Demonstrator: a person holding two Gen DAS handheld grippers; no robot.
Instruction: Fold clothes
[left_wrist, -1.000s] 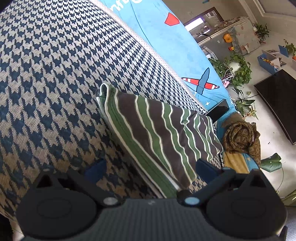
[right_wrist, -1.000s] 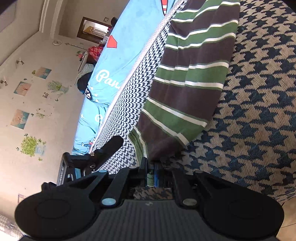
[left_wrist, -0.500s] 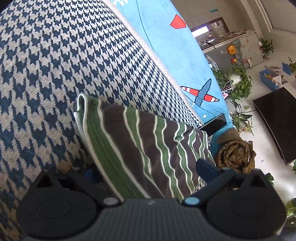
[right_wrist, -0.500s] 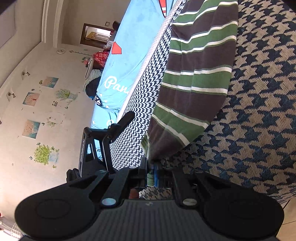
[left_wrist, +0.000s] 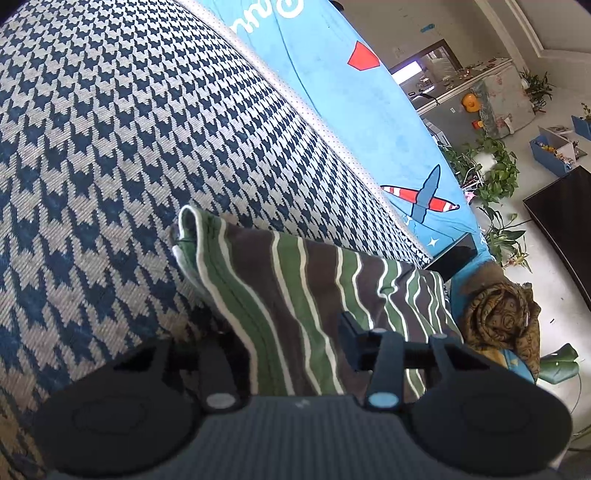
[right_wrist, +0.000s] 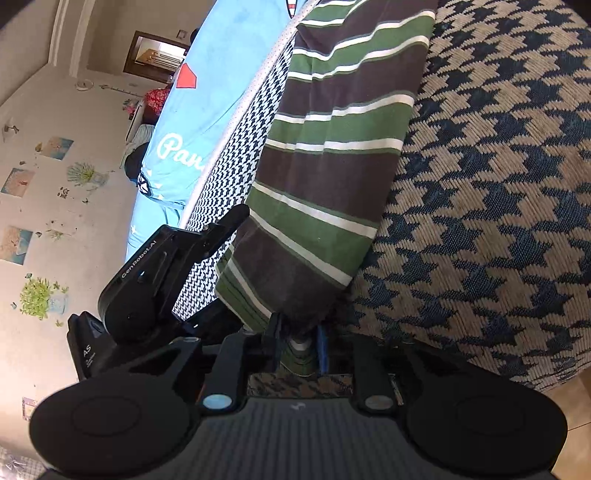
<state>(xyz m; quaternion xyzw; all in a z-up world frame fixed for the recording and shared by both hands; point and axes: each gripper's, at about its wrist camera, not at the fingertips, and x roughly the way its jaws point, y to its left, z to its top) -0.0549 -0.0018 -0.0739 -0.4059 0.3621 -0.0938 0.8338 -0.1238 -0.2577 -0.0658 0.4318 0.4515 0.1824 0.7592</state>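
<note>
On the sofa (left_wrist: 110, 147), near its front edge, lies the garment (left_wrist: 295, 295), folded into a long striped band of green, brown and white that runs along the houndstooth cover. The left gripper (left_wrist: 284, 332) takes one end of it. Its jaws are closing to a narrow gap, with a thick bunch of layers rising between them, though the pad on the sofa side is hidden under the cloth. At the other end, the right gripper (right_wrist: 297, 339) has a small corner of the garment (right_wrist: 332, 166) between its jaws. They are opening, yet stand narrow and close against the cloth.

The risks, as I judge them:
- With one end being let go as the other is taken, the band may sag or slide off the sofa's front edge if it is lifted too soon.
- The left jaws may catch only the top layers, so the fold could peel open when pulled.
- The hidden lower pad may snag the houndstooth cover and drag it along with the garment.
- The freed corner may cling to a right pad and pull the fold askew.

Writing:
- Seen from the right wrist, the left gripper's body (right_wrist: 159, 280) reads "GenRobot.AI", with "AS" on a lower block.
- A blue cloth (left_wrist: 351, 110) along the sofa's back carries white script, "Pan…", cut off at the fold.
- Nothing can be read on the garment itself.
</note>
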